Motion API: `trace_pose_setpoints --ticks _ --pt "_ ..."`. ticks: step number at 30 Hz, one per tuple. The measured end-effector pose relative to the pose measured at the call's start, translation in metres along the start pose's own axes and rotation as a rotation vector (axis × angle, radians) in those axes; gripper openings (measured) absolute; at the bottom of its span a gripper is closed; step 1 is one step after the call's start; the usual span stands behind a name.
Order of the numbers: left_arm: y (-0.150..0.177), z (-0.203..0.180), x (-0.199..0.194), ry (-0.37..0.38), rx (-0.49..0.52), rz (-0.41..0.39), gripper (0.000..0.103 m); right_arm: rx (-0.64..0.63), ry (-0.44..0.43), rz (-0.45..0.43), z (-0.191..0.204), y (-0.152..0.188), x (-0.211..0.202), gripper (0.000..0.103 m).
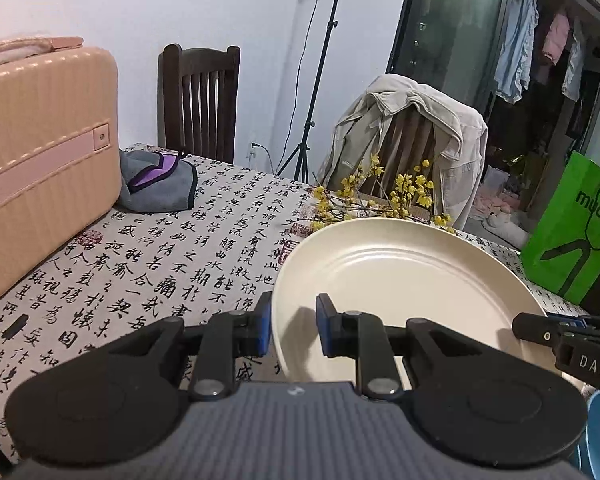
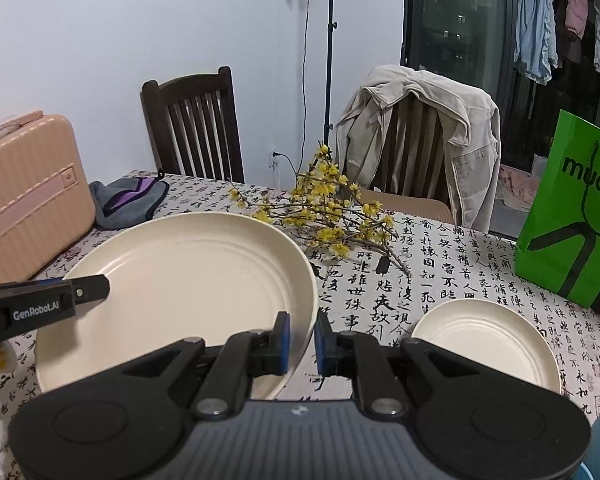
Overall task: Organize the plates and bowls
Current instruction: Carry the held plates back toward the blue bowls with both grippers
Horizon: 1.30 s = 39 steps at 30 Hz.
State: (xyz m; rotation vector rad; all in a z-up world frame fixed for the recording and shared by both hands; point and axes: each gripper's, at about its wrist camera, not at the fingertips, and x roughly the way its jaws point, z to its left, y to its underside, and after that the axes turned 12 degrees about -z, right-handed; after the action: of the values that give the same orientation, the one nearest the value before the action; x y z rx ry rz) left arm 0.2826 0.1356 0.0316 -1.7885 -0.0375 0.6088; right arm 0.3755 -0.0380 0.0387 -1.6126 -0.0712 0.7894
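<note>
I've got the large cream plate [image 2: 180,280] pinched from both sides: my left claw [image 1: 290,328] is clamped on its left rim, blue pads either side of the edge, and my right claw [image 2: 302,340] is closed tight on the right rim. The plate sits tilted between them above the calligraphy-print tabletop [image 2: 440,256]. A smaller cream plate [image 2: 486,344] lies flat on the tabletop to the right, near the green bag [image 2: 572,216]. Yellow flowering twigs [image 2: 332,216] lie just beyond the big plate, pink suitcase [image 1: 40,160] off left.
</note>
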Motion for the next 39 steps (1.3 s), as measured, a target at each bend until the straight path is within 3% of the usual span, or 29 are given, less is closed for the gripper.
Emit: trace_pose_setpoints --ticks 14,39 --pt "0.002 0.0 -0.039 0.02 0.055 0.007 0.022 -0.002 0.004 -0.028 0.011 0.008 -0.052 0.013" --pt "0.019 -0.001 -0.1 0.047 0.161 0.004 0.022 0.034 0.011 -0.047 0.021 0.035 -0.109 0.013"
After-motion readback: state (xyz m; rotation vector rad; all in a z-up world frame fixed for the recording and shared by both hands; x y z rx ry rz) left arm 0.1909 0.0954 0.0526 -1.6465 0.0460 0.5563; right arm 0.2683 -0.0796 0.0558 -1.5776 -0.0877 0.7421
